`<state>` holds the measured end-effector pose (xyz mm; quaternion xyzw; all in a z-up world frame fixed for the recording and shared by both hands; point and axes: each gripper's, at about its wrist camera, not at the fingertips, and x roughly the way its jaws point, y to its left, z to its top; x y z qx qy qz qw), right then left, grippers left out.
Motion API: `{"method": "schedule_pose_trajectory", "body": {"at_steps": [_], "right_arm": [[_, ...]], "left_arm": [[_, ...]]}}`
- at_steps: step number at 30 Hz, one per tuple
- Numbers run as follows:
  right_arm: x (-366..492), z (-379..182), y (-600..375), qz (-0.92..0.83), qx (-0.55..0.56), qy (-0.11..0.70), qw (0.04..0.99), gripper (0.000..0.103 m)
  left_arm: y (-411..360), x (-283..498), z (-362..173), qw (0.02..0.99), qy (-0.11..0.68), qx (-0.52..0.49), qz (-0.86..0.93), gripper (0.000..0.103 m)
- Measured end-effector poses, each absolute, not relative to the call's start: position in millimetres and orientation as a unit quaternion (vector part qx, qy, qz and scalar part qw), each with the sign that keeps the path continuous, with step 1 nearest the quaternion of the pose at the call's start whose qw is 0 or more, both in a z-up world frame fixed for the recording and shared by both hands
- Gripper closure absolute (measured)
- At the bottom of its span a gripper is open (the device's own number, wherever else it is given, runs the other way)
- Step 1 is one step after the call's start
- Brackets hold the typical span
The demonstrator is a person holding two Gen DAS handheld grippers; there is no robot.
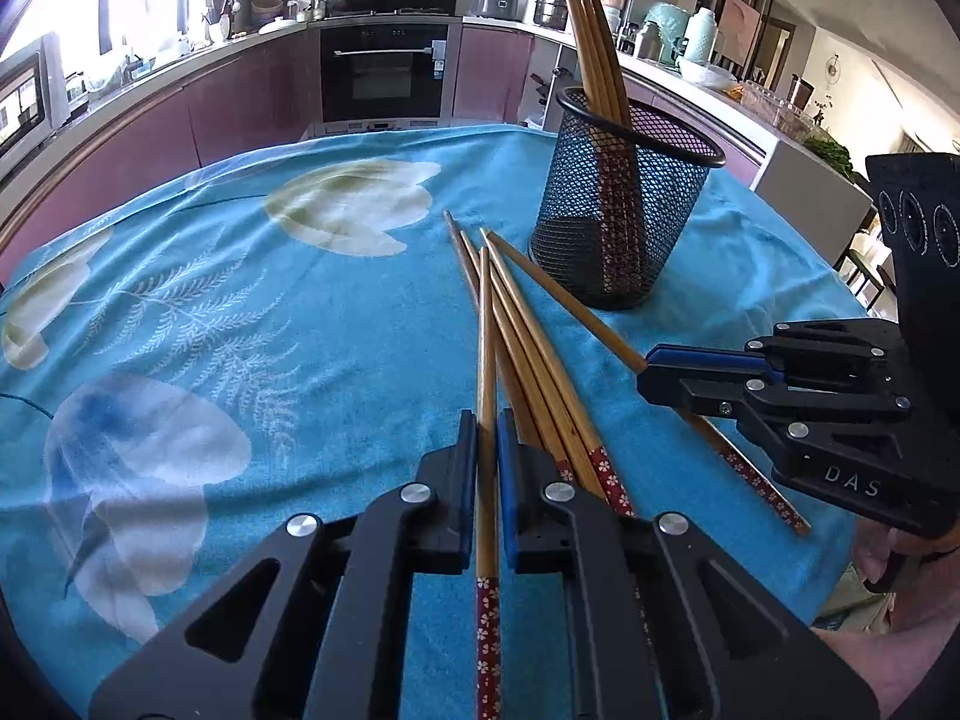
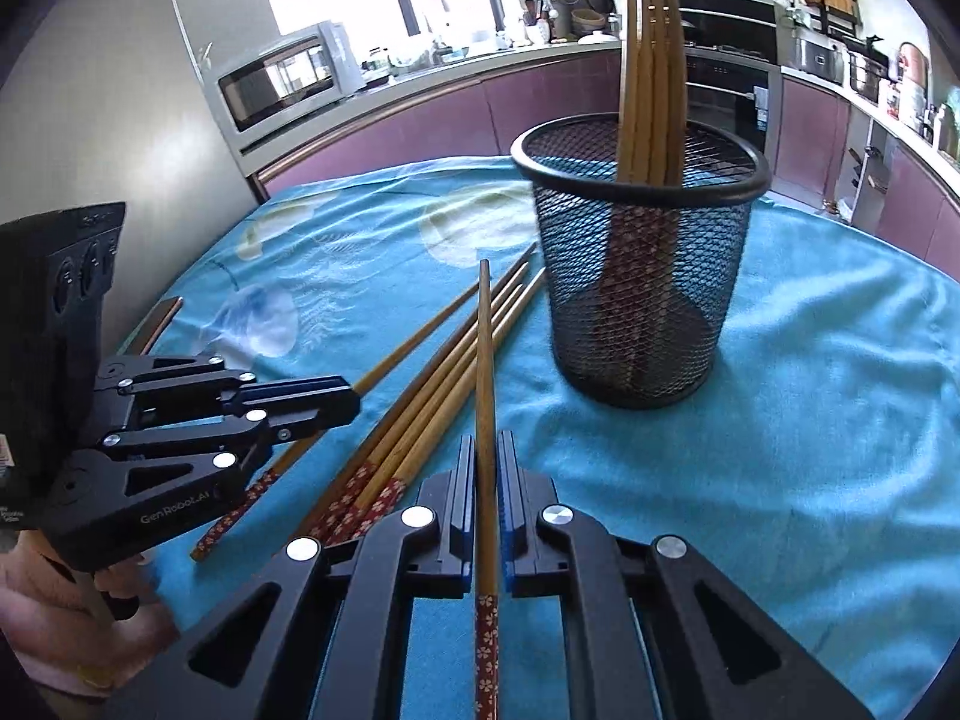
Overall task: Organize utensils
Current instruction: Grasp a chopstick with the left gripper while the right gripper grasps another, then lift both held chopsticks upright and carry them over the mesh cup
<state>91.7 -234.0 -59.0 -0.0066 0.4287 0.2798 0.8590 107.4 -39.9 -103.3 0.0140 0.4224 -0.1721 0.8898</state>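
A black mesh cup (image 1: 621, 204) (image 2: 639, 276) stands on the blue cloth with several wooden chopsticks (image 1: 594, 48) (image 2: 651, 72) upright in it. Several more chopsticks (image 1: 534, 360) (image 2: 420, 414) with red flowered ends lie in a loose bundle in front of the cup. My left gripper (image 1: 487, 438) is shut on one chopstick (image 1: 486, 360), tip pointing forward. My right gripper (image 2: 487, 462) is shut on another chopstick (image 2: 485, 372). Each gripper shows in the other's view, the right (image 1: 651, 369) and the left (image 2: 351, 399), both low over the bundle.
The blue flowered cloth (image 1: 252, 300) (image 2: 810, 390) covers the table, whose edges are near on all sides. Kitchen counters, an oven (image 1: 384, 69) and a microwave (image 2: 282, 78) stand behind. A hand shows at the lower right of the left wrist view.
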Motion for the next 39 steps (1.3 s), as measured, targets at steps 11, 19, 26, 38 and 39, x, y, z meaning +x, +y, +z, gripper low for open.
{"method": "schedule_pose_trajectory", "body": {"at_steps": [11,19,26,38,39], "right_arm": [[102,-67,-218,0.272,-0.037,0.443,0.854,0.094],[109,-70,-213,0.271,-0.04,0.44,0.855,0.097],[100,-58,-225,0.283,-0.02,0.42,0.862,0.097],[85,-21,-250,0.297,0.025,0.371,0.879,0.097],[84,-19,-252,0.298,0.031,0.368,0.88,0.097]], "left_arm": [[-46,115,-111,0.881,0.436,0.035,-0.182,0.093],[-49,128,-109,0.876,0.443,0.037,-0.187,0.094],[-45,124,-102,0.879,0.437,0.02,-0.188,0.096],[-35,103,-56,0.888,0.393,-0.016,-0.237,0.096],[-34,101,-52,0.889,0.389,-0.02,-0.242,0.096]]}}
